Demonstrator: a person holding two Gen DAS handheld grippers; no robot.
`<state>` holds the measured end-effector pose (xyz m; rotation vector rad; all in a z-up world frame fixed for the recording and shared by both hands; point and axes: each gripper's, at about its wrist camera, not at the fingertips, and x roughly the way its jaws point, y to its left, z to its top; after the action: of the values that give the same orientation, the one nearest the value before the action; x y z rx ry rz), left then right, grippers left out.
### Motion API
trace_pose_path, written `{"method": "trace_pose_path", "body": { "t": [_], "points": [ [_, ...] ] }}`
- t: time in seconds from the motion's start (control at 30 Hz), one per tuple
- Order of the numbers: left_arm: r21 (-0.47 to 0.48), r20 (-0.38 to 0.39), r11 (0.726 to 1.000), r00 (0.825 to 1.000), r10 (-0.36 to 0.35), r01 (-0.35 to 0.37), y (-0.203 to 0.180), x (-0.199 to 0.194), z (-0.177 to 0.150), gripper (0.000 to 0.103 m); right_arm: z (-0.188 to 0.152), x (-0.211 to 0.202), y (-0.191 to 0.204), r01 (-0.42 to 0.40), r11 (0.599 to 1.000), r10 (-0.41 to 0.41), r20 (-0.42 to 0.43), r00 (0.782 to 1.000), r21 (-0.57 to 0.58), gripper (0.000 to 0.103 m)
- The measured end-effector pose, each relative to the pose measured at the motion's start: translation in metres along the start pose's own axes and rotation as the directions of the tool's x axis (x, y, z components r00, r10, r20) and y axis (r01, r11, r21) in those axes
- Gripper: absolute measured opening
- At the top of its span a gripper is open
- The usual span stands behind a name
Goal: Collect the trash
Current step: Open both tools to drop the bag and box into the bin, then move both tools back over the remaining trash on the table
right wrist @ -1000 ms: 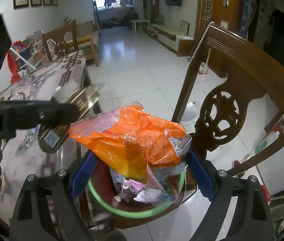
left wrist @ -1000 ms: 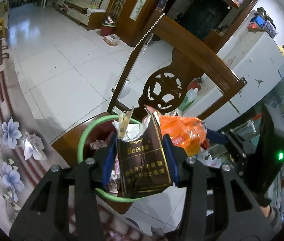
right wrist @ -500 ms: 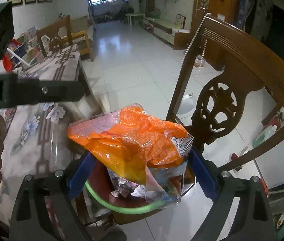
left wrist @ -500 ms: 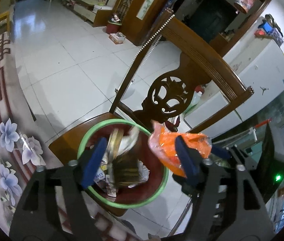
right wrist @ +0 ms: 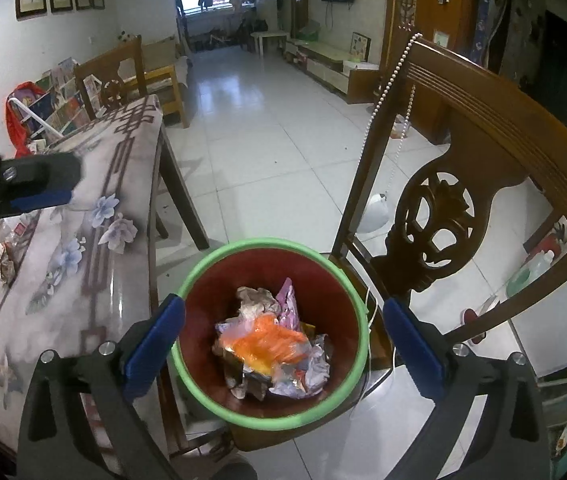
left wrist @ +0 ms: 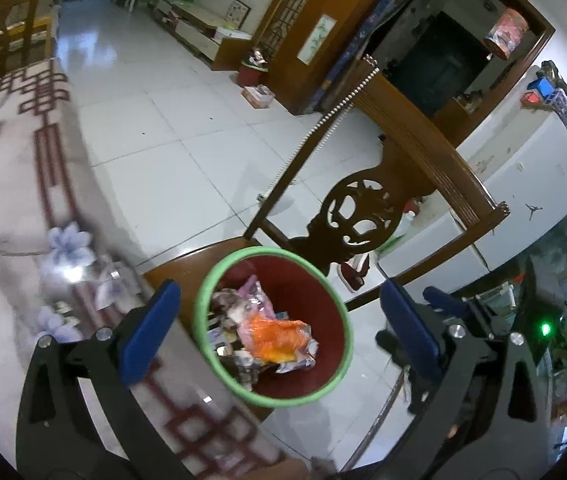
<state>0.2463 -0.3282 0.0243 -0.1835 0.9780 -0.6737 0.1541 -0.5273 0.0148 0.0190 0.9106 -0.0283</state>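
Both grippers are hovering over the bin and neither one is holding anything. The left gripper (left wrist: 279, 330) has its jaws spreading wide with nothing between the pads, and the right gripper (right wrist: 283, 346) is opening to full width too, also bare.

The trash bin (right wrist: 199, 276), red inside with a green rim, sits on the seat of the wooden chair (right wrist: 483, 128). In the right wrist view it fills the lower middle, with the chair back up at 2 o'clock and the floral table (right wrist: 83, 240) off at 9 o'clock. The orange bag (right wrist: 271, 338) lies on top of the pile inside, with crumpled wrappers (right wrist: 257, 298) just behind it at 12 o'clock.

So I'd say this round of drops is done. What's left: there looks to be some crinkly scrap (right wrist: 1, 258) at the far left edge on the table, so probably more to fetch.
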Motion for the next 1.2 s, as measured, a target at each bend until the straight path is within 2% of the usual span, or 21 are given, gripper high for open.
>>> {"method": "trace_pose_path", "body": {
  "t": [0.23,0.4,0.57,0.73,0.8,1.0,1.13,1.2],
  "points": [
    [-0.033,0.043,0.997,0.997,0.068,-0.066,0.038,-0.054,-0.021,0.097,0.004,-0.004,0.037,-0.032,0.999,0.032,-0.001,0.999,-0.030,0.096],
    [-0.064,0.070,0.990,0.989,0.131,-0.127,0.075,-0.099,-0.040,0.097,0.011,-0.011,0.087,-0.074,0.993,0.076,0.014,0.997,-0.087,0.096],
    [-0.098,0.093,0.975,0.974,0.209,-0.200,0.118,-0.149,-0.064,0.097,0.018,-0.014,0.141,-0.115,0.982,0.119,0.019,0.993,-0.148,0.096],
    [-0.140,0.104,0.954,0.954,0.281,-0.266,0.165,-0.195,-0.085,0.097,0.018,-0.007,0.202,-0.210,0.961,0.210,-0.022,0.978,-0.179,0.096],
    [-0.161,0.108,0.943,0.945,0.309,-0.291,0.182,-0.211,-0.090,0.097,0.015,-0.007,0.227,-0.222,0.952,0.221,-0.030,0.975,-0.209,0.096],
    [-0.180,0.090,0.919,0.925,0.369,-0.350,0.226,-0.240,-0.100,0.097,0.007,0.001,0.286,-0.300,0.924,0.288,-0.082,0.954,-0.239,0.096],
    [-0.171,0.069,0.918,0.925,0.374,-0.358,0.249,-0.240,-0.095,0.097,0.000,0.012,0.317,-0.353,0.908,0.334,-0.121,0.935,-0.226,0.096],
    [-0.163,0.058,0.924,0.932,0.358,-0.345,0.259,-0.235,-0.090,0.097,-0.004,0.019,0.337,-0.378,0.898,0.354,-0.139,0.925,-0.227,0.096]
  ]
}}
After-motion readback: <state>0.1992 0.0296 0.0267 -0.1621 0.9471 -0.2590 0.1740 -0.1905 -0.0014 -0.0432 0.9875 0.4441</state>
